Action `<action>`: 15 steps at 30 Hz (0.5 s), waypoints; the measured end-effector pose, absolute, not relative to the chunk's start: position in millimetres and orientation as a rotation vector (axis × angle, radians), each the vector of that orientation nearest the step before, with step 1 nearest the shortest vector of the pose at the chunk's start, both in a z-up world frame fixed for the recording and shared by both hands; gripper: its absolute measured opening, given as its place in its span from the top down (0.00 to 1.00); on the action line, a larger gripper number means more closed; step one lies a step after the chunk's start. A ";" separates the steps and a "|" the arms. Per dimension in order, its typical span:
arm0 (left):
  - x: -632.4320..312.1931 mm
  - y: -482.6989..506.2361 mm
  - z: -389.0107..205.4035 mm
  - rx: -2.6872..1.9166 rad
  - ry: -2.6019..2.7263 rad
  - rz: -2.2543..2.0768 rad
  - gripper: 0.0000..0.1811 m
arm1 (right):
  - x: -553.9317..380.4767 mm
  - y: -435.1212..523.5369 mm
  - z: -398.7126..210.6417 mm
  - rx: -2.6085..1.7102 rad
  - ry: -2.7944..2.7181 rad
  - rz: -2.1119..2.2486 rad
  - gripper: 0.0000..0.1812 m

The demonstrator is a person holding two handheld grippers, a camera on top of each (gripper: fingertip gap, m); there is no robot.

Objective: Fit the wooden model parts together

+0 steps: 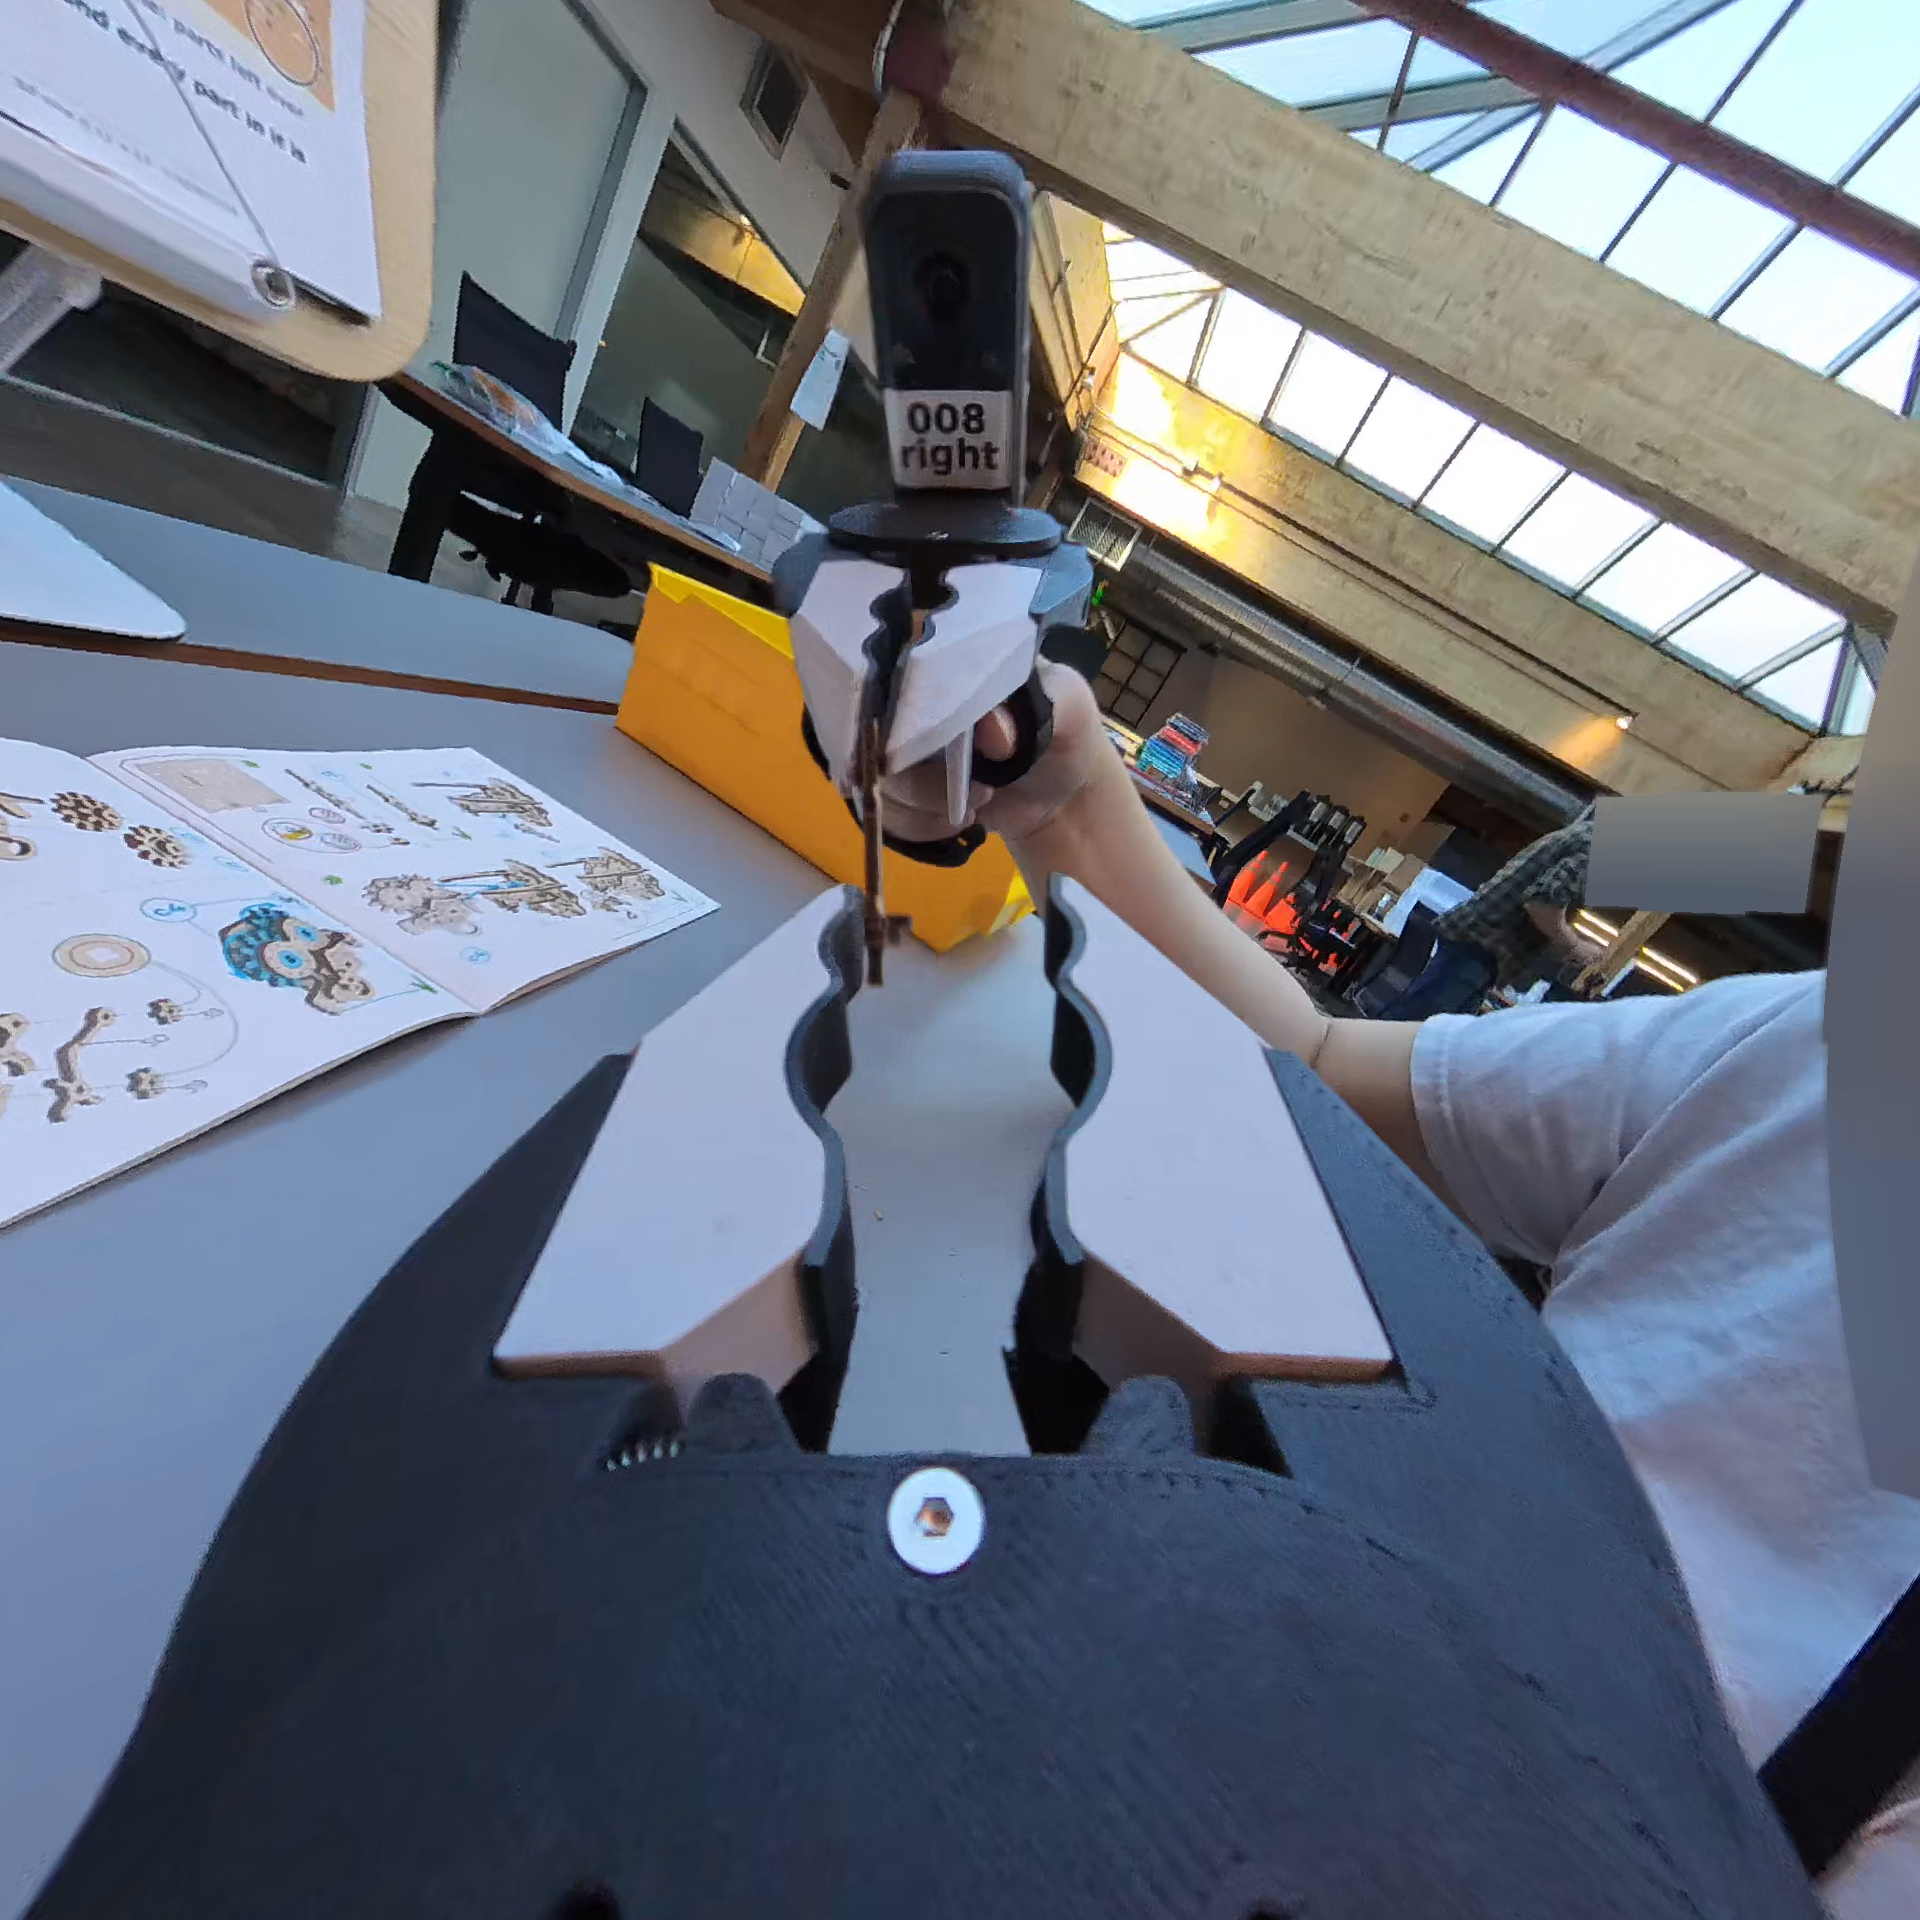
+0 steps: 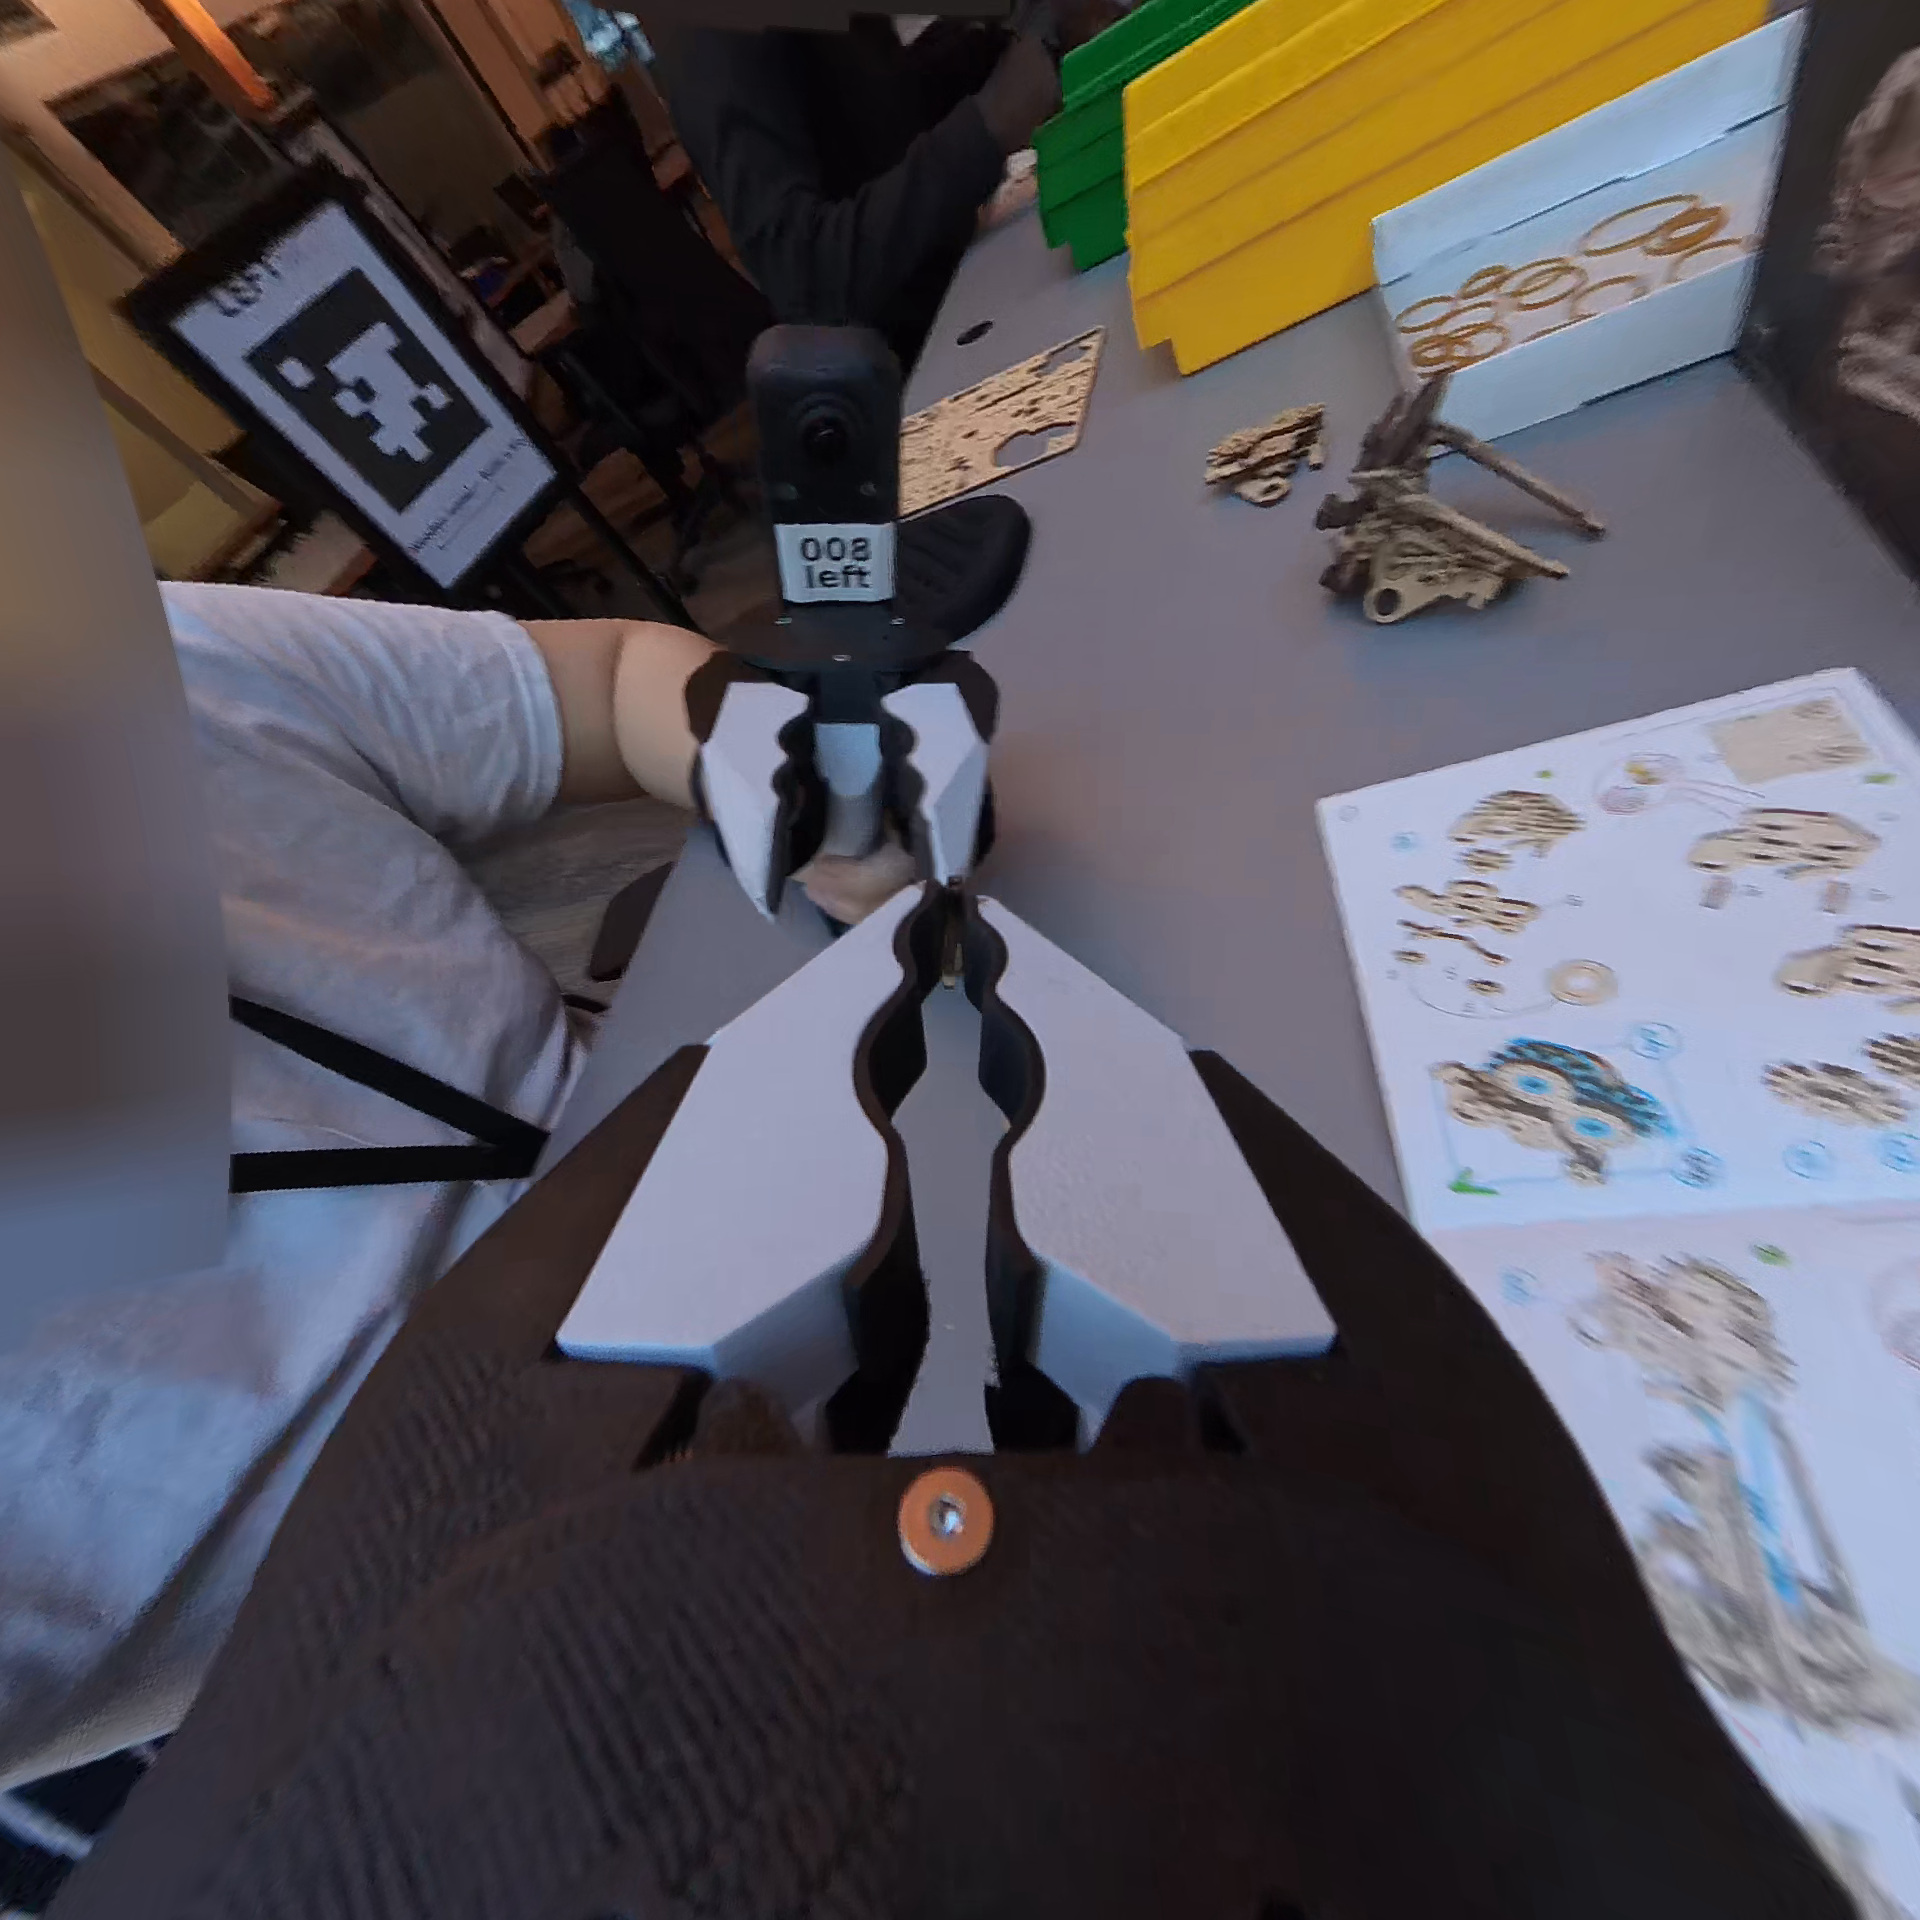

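Note:
My right gripper (image 2: 951, 909) is shut on a thin dark wooden part (image 2: 950, 940), seen edge-on between its tips. In the left wrist view the right gripper (image 1: 899, 764) faces me above the table, and the wooden part (image 1: 875, 894) hangs down from it. The part's lower end sits just inside the left fingertip (image 1: 831, 935) of my left gripper (image 1: 951, 914). The left gripper is open and empty. It also shows in the right wrist view (image 2: 857, 878), facing the right one, tips nearly meeting.
An open instruction booklet (image 1: 312, 914) (image 2: 1621, 935) lies on the grey table (image 2: 1143, 675). A built wooden model (image 2: 1423, 540), a smaller sub-assembly (image 2: 1268, 452), a punched-out sheet (image 2: 997, 416), a white tray of rings (image 2: 1558, 281) and yellow boxes (image 2: 1351, 177) stand beyond. A yellow bin (image 1: 727, 717) is behind the right gripper. The tips of both grippers are at nearly the same place.

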State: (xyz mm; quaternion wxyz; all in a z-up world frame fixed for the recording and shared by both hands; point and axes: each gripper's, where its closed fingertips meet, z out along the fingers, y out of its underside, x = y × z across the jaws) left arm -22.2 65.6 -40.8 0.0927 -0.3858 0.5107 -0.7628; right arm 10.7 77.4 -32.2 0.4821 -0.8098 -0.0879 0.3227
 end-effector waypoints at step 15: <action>-33.6 39.0 -61.6 -1.096 1.781 -2.398 0.91 | 133.4 17.4 -61.5 -2.169 0.120 0.525 1.00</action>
